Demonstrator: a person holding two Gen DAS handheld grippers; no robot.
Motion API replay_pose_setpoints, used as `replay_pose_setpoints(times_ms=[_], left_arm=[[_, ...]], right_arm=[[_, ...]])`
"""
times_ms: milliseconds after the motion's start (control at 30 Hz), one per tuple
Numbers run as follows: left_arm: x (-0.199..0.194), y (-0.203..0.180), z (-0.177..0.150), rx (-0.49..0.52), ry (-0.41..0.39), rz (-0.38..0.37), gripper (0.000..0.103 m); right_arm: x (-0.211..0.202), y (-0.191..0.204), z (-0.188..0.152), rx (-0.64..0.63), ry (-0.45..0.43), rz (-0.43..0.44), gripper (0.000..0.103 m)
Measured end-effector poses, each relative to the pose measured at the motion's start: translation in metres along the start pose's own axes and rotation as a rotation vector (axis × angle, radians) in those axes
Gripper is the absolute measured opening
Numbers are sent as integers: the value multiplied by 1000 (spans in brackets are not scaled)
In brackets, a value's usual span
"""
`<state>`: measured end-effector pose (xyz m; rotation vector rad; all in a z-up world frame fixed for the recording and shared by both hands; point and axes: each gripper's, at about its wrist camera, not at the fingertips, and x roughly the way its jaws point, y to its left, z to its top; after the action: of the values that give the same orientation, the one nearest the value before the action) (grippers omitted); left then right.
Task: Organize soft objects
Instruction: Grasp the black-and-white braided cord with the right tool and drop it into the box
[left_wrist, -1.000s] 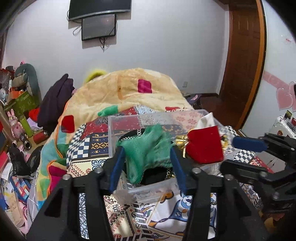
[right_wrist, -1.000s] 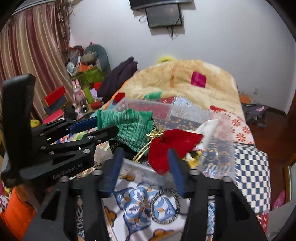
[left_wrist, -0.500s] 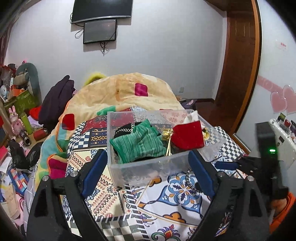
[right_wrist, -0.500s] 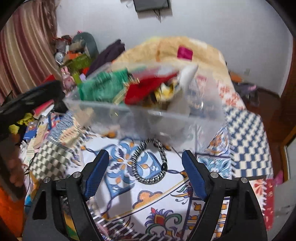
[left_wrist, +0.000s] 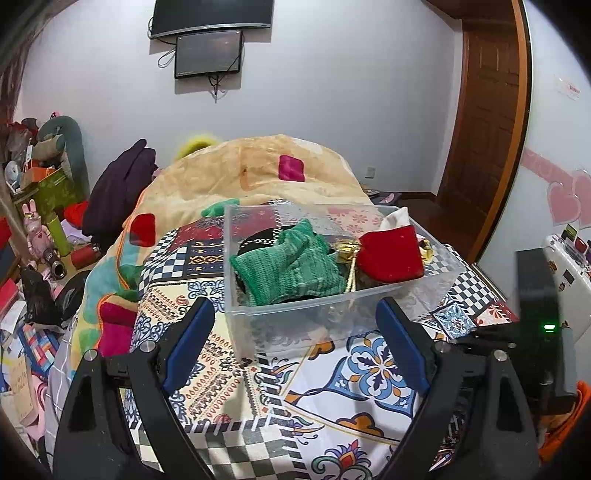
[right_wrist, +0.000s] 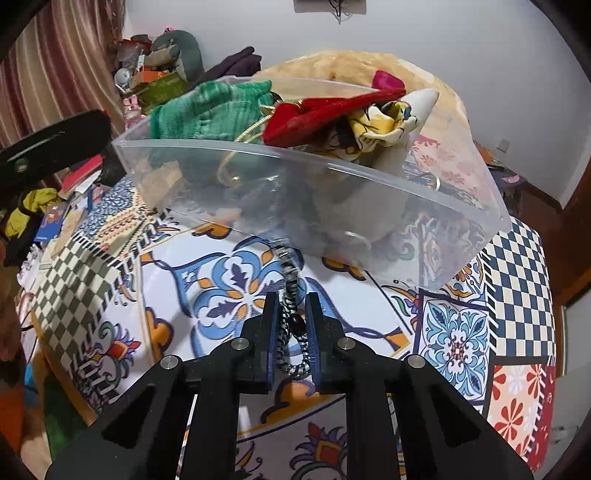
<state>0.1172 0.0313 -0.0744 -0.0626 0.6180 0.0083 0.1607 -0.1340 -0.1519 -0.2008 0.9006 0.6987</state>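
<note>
So my right tool (right_wrist: 291, 317) is clamped on one black-and-white braided hair tie (right_wrist: 291, 295), lying on the patterned bedspread (right_wrist: 229, 280) just at 6 o'clock of the clear bin (right_wrist: 332, 192). Left tool (left_wrist: 295, 332) has its fingers wide apart, holding nothing. In the one bin I count one green knit (left_wrist: 291, 269), one red pouch (left_wrist: 391, 254), and a yellow cloth (right_wrist: 380, 125) at its 3 o'clock.

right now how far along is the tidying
Mostly done: the green knit and red pouch lie in the clear bin. In hand: the right gripper is shut on the black-and-white hair tie on the quilt. Left: drop it in the bin. The left gripper is open, empty.
</note>
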Motion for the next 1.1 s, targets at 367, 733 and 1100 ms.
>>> replay_pose_setpoints(times_ms=[367,733,1100], left_arm=[[-10,13,4,-35,-48,13,90],[-10,22,3,-50,-61,21,90],[-33,14,13,-42,-107,20,90]], right_arm=[[-75,23,35,-70,-256,34,9],[-35,28,87,-104,-263,-86,15],[-69,19,71,-47,-280,-100,52]])
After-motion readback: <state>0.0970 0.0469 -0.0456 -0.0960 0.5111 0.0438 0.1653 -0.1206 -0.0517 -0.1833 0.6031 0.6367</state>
